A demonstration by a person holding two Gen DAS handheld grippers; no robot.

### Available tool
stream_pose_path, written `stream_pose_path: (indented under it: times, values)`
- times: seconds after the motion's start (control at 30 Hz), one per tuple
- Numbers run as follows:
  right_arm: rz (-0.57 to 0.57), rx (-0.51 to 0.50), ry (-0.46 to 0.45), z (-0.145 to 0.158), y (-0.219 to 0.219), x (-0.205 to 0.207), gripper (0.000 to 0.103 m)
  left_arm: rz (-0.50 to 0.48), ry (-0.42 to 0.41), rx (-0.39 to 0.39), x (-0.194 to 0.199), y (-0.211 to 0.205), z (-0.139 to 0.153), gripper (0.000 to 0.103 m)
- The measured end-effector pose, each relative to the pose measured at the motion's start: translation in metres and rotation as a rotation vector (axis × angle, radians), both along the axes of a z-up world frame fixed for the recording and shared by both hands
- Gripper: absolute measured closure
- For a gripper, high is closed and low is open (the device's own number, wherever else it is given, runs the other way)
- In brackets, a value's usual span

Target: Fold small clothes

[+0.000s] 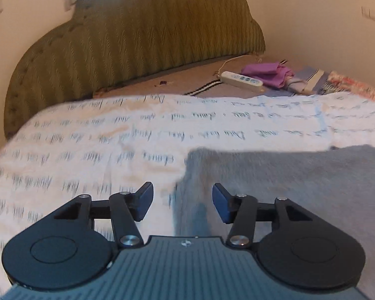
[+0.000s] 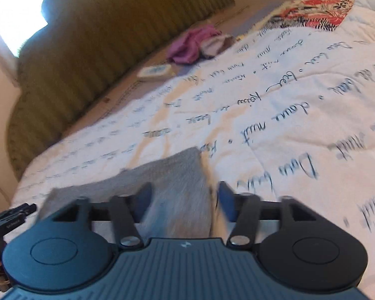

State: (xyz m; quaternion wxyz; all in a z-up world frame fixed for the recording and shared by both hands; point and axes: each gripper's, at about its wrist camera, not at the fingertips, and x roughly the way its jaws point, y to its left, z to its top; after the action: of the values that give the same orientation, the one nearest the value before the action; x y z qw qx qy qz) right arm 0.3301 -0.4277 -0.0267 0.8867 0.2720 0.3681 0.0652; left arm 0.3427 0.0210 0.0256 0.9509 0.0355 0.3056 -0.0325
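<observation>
Grey cloth (image 1: 275,182) lies flat on the bed's script-printed quilt (image 1: 87,150). Left hand-held gripper (image 1: 182,202): jaws apart, nothing gripped, the cloth's left edge below and between them. Right hand-held gripper (image 2: 185,203): jaws apart, over the cloth's (image 2: 167,182) right edge, pads not pressing it. Views blurred.

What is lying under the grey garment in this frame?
The grey garment lies flat on the white bedspread with blue script, which shows all around it. Whatever is beneath the bedspread, or directly under the cloth, is covered.
</observation>
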Motion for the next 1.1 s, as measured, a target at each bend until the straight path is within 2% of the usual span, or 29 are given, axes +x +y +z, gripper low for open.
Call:
stream_pose_path:
  times: [0.1, 0.17, 0.23, 0.3, 0.33, 0.37, 0.4, 0.43, 0.53, 0.6, 0.67, 0.7, 0.77, 0.8, 0.83, 0.87, 0.9, 0.97, 1.0, 1.1]
  values:
    - [0.013, -0.003, 0.054, -0.006, 0.0, -0.054, 0.029, 0.021, 0.076, -0.118, -0.049, 0.017, -0.01, 0.045]
    - [0.018, 0.039, 0.089, -0.014, 0.001, -0.082, 0.028, 0.035, 0.164, -0.248, -0.071, 0.028, -0.025, 0.042]
    - [0.03, 0.107, 0.113, -0.021, 0.005, -0.098, 0.028, 0.041, 0.215, -0.357, -0.083, 0.033, -0.035, 0.032]
    - [0.058, 0.168, 0.107, -0.024, 0.012, -0.103, 0.028, 0.04, 0.191, -0.376, -0.089, 0.029, -0.036, 0.031]
    - [0.068, 0.182, 0.104, -0.025, 0.016, -0.101, 0.03, 0.041, 0.197, -0.373, -0.087, 0.026, -0.035, 0.04]
    - [0.081, 0.171, 0.105, -0.026, 0.02, -0.099, 0.053, 0.046, 0.198, -0.368, -0.084, 0.024, -0.035, 0.055]
    - [0.101, 0.143, 0.112, -0.027, 0.025, -0.095, 0.08, 0.049, 0.206, -0.353, -0.078, 0.021, -0.036, 0.08]
    - [0.111, 0.13, 0.127, -0.029, 0.029, -0.092, 0.096, 0.053, 0.221, -0.345, -0.074, 0.021, -0.035, 0.087]
    - [0.114, 0.113, 0.072, -0.014, 0.031, -0.097, 0.097, 0.038, 0.219, -0.303, -0.07, 0.022, -0.021, 0.09]
    - [0.103, 0.08, 0.035, -0.002, 0.025, -0.102, 0.097, 0.022, 0.223, -0.265, -0.069, 0.024, -0.021, 0.09]
    - [0.088, 0.064, 0.096, -0.014, 0.018, -0.1, 0.097, 0.03, 0.264, -0.264, -0.065, 0.025, -0.035, 0.09]
    - [0.088, 0.074, 0.138, -0.025, 0.016, -0.098, 0.097, 0.025, 0.241, -0.251, -0.068, 0.023, -0.036, 0.089]
    - [0.079, 0.124, 0.154, -0.033, 0.014, -0.101, 0.096, 0.034, 0.227, -0.233, -0.072, 0.019, -0.034, 0.085]
    - [0.063, 0.143, 0.153, -0.032, 0.012, -0.103, 0.095, 0.049, 0.233, -0.241, -0.072, 0.02, -0.033, 0.077]
    - [0.053, 0.174, 0.158, -0.031, 0.01, -0.103, 0.09, 0.058, 0.242, -0.244, -0.073, 0.021, -0.032, 0.071]
    - [0.043, 0.201, 0.163, -0.029, 0.007, -0.104, 0.079, 0.065, 0.251, -0.245, -0.074, 0.023, -0.03, 0.069]
    - [0.03, 0.213, 0.153, -0.025, 0.005, -0.107, 0.073, 0.072, 0.253, -0.243, -0.076, 0.024, -0.027, 0.06]
    - [-0.01, 0.163, 0.09, -0.01, 0.003, -0.117, 0.057, 0.093, 0.229, -0.213, -0.083, 0.025, -0.017, 0.055]
    - [-0.027, 0.108, 0.045, 0.002, 0.005, -0.122, 0.055, 0.108, 0.211, -0.195, -0.085, 0.025, -0.012, 0.051]
    - [-0.02, 0.005, -0.065, 0.029, 0.02, -0.126, 0.054, 0.138, 0.15, -0.177, -0.088, 0.023, 0.003, 0.049]
